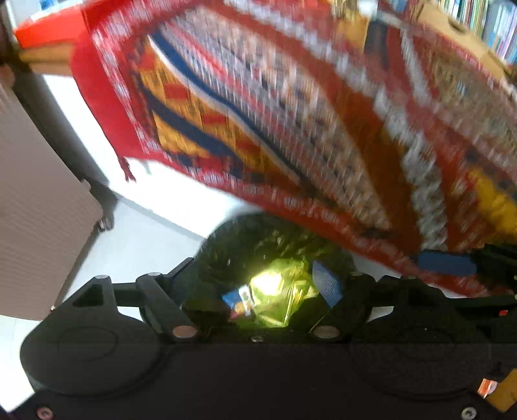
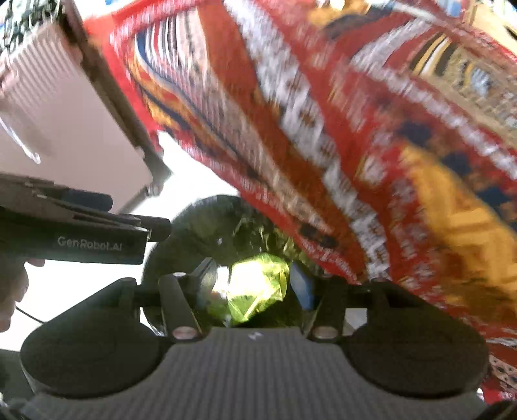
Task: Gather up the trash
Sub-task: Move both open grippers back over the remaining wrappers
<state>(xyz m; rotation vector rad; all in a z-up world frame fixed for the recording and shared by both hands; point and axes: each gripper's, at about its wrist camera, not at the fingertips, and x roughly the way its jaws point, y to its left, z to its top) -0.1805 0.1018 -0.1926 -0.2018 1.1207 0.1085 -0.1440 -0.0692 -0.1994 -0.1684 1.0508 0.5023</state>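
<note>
- Trash bin [image 1: 258, 239], lined with a black bag, sits on the white floor [image 1: 139, 239] directly below the left claw [image 1: 258, 290] in the left wrist view.
- Yellow-green foil wrapper [image 1: 274, 294] lies inside the bin together with a small blue-and-white wrapper [image 1: 237, 299]; both appear between the claw fingers but lower down, and the pads do not press on them.
- Left claw jaws stand apart; the blue pad of one finger [image 1: 328, 282] is visible, the other finger is dark against the bag.
- Patterned red cloth [image 1: 290, 113] hangs over the upper and right part of the view, heavily blurred, its lower edge just above the bin.
- Beige ribbed case [image 1: 35, 194] stands at the left edge on the floor.
- Bookshelf [image 1: 484, 22] shows at the top right corner.
- Right wrist view: the right claw [image 2: 255, 287] is also over the same bin [image 2: 194, 226], jaws apart, nothing clamped.
- Foil wrapper [image 2: 255, 287] lies in the bin below the gap between the fingers.
- Left claw body [image 2: 74, 232] enters from the left edge, with the person's hand [image 2: 13, 290] beneath it.
- Red cloth [image 2: 355, 129] covers the upper right; the ribbed case [image 2: 64, 113] fills the upper left.
</note>
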